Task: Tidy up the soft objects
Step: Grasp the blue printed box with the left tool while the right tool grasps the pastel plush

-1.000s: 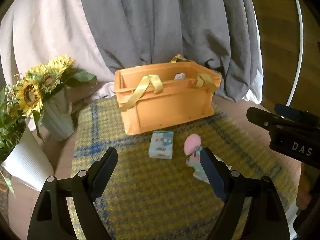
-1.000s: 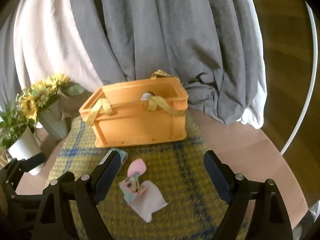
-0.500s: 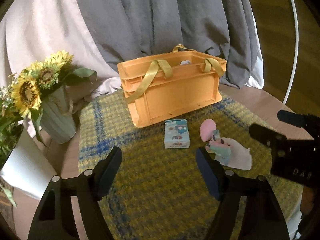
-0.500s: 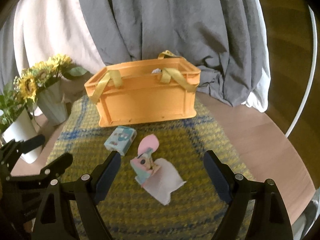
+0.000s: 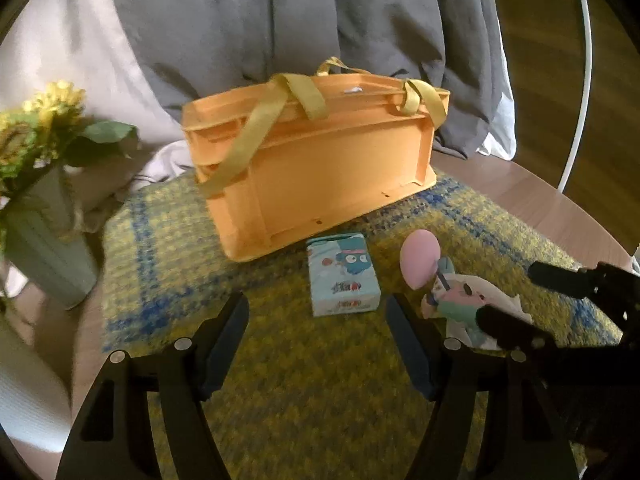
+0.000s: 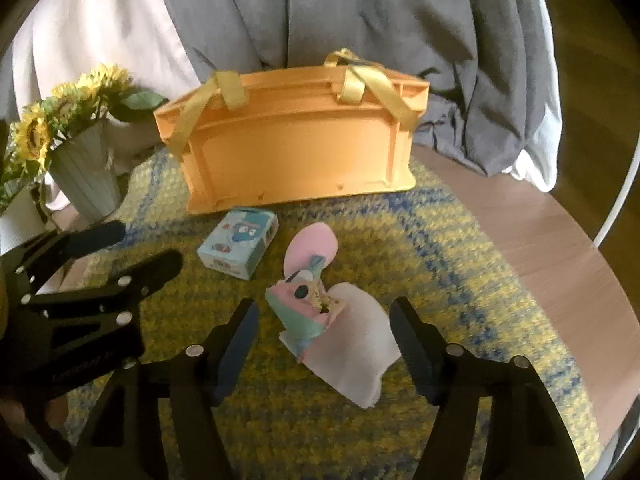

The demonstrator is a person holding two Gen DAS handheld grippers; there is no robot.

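An orange crate (image 5: pixel 320 168) with yellow straps stands at the back of a yellow and blue mat (image 5: pixel 280 400); it also shows in the right wrist view (image 6: pixel 296 160). A pale blue tissue pack (image 5: pixel 342 280) (image 6: pixel 238 244) lies in front of it. A pastel plush toy (image 5: pixel 456 296) (image 6: pixel 308 308) with a pink ear lies on a white cloth (image 6: pixel 356 356). My left gripper (image 5: pixel 318 344) is open, just short of the tissue pack. My right gripper (image 6: pixel 322 344) is open, its jaws either side of the plush toy and cloth.
A ribbed vase of sunflowers (image 6: pixel 86 176) (image 5: pixel 44 256) stands at the mat's left edge. Grey and white fabric (image 5: pixel 300 20) hangs behind the crate. The round wooden table (image 6: pixel 540 248) shows bare on the right, with a white hoop (image 5: pixel 580 80) beyond.
Both grippers have moved forward and lower toward the mat. The tissue pack and the plush toy now appear larger and closer. Both grippers stay open.
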